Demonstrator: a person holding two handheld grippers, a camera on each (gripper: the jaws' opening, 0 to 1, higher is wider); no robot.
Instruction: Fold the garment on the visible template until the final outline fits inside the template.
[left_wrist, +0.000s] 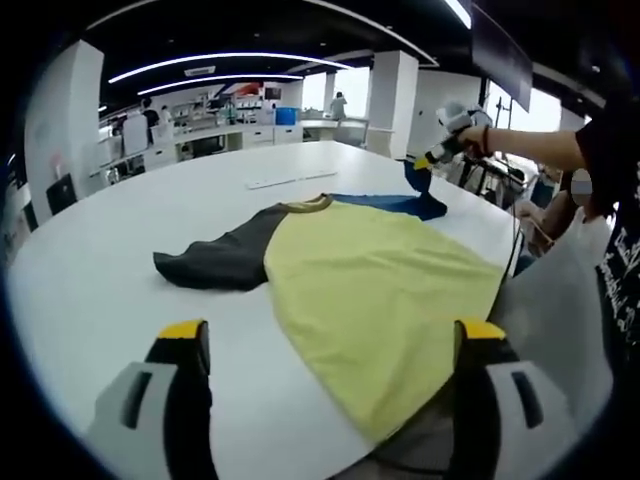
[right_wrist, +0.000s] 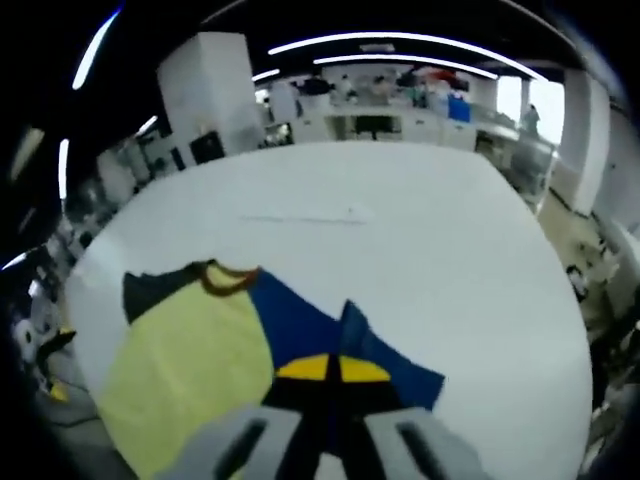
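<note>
Between the right gripper's (right_wrist: 333, 372) closed jaws, pinched blue sleeve (right_wrist: 385, 365) of the garment (left_wrist: 370, 290), lifted for the first fold; left gripper (left_wrist: 335, 345) jaws apart, before the yellow hem. Next, probably carrying the sleeve inward across the yellow body.

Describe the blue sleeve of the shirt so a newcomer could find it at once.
Start at the big white table, where a T-shirt lies spread with a wide yellow body. At its brown collar, go to the side nearest the right gripper, whose jaws are shut on the blue sleeve. The opposite sleeve is dark grey and lies flat; this one is bright blue and pinched up.
</note>
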